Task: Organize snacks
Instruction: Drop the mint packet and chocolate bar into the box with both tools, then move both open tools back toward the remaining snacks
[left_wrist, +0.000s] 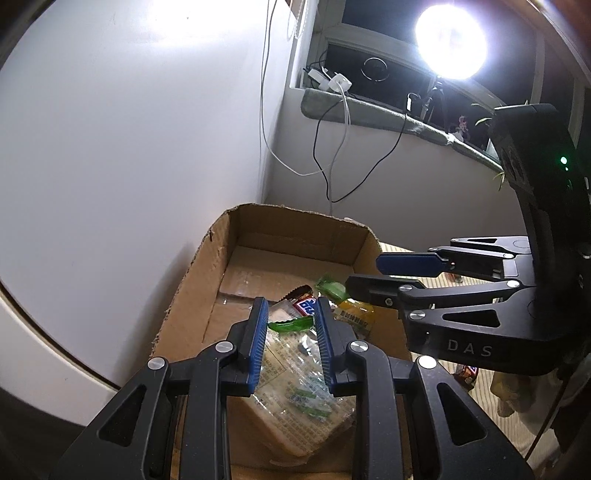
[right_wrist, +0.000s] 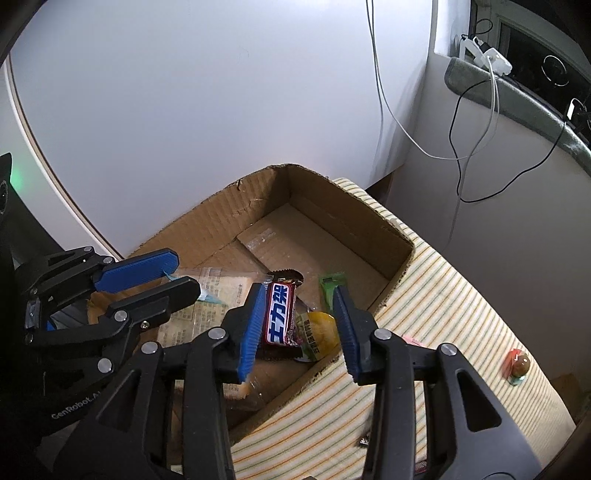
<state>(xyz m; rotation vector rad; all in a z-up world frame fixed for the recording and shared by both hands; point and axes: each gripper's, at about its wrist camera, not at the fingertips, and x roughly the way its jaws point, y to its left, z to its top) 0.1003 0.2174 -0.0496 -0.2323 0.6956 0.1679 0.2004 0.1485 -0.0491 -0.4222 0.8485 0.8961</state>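
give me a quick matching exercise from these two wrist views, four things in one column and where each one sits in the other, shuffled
Things:
1. chocolate bar
2. green packet
3. small round candy
4. white charger

Places:
A. on the striped cloth, outside the box
B. up on the window ledge
C. in the cardboard box, seen between the right gripper fingers
D. in the box, just right of the chocolate bar's far end

Pairs: 1-C, 2-D, 3-A, 4-B
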